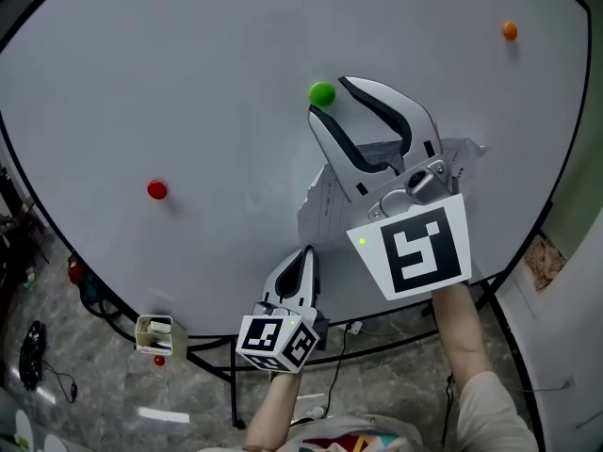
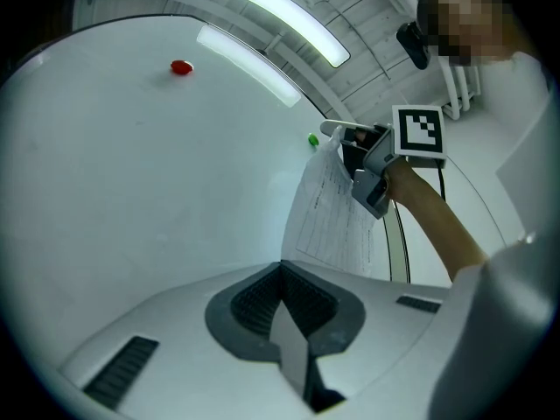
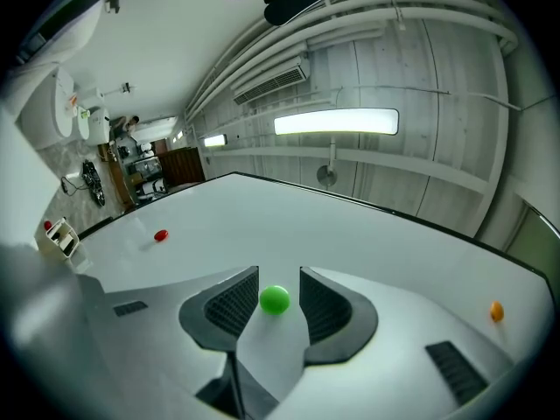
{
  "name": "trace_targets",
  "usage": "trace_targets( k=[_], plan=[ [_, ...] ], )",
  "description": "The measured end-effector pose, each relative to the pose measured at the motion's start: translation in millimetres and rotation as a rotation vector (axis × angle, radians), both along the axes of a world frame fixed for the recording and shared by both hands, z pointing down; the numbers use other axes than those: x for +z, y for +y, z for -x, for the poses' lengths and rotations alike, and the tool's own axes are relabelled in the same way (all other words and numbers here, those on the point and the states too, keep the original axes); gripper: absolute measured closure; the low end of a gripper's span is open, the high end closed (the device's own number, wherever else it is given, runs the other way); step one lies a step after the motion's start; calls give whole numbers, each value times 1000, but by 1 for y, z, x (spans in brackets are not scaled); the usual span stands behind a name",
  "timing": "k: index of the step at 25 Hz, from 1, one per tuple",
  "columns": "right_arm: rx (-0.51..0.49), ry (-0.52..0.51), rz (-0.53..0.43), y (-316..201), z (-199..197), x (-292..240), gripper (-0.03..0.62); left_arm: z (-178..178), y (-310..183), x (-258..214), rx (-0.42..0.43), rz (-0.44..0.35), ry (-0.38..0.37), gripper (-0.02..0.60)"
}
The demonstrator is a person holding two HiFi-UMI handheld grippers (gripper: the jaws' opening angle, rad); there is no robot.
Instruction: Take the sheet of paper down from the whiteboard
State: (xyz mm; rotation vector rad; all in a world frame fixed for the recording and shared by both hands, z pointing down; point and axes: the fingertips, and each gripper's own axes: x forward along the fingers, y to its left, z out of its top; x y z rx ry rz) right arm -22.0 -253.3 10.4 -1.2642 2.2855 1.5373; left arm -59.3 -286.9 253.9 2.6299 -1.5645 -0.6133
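Left gripper view: closed left gripper (image 2: 282,268) pinches the sheet of paper (image 2: 337,221) by its corner, print illegible; right gripper (image 3: 278,276) gapes around green magnet (image 3: 275,299).

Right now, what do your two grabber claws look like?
Both are white plastic with dark grey ribbed pads. The left gripper and the right gripper each carry a cube with black-and-white square markers; the right one's shows a tiny green light. A pale short sleeve covers the right upper arm.
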Motion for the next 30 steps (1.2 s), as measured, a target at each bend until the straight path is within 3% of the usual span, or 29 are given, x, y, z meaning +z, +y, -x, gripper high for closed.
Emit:
trace_targets(
  k=[7, 15, 21, 30],
  plan=[
    [-154, -158, 108, 36, -33, 26, 462, 20, 26, 8, -126, -14, -28, 537],
    [-128, -182, 210, 44, -63, 83, 462, 56, 60, 18, -279, -6, -40, 535],
    [-111, -228, 434, 41, -88, 167, 462, 58, 89, 30, -373, -20, -125, 535],
    [-104, -279, 627, 35, -95, 244, 462, 40, 97, 51, -363, 15, -125, 535]
  ],
)
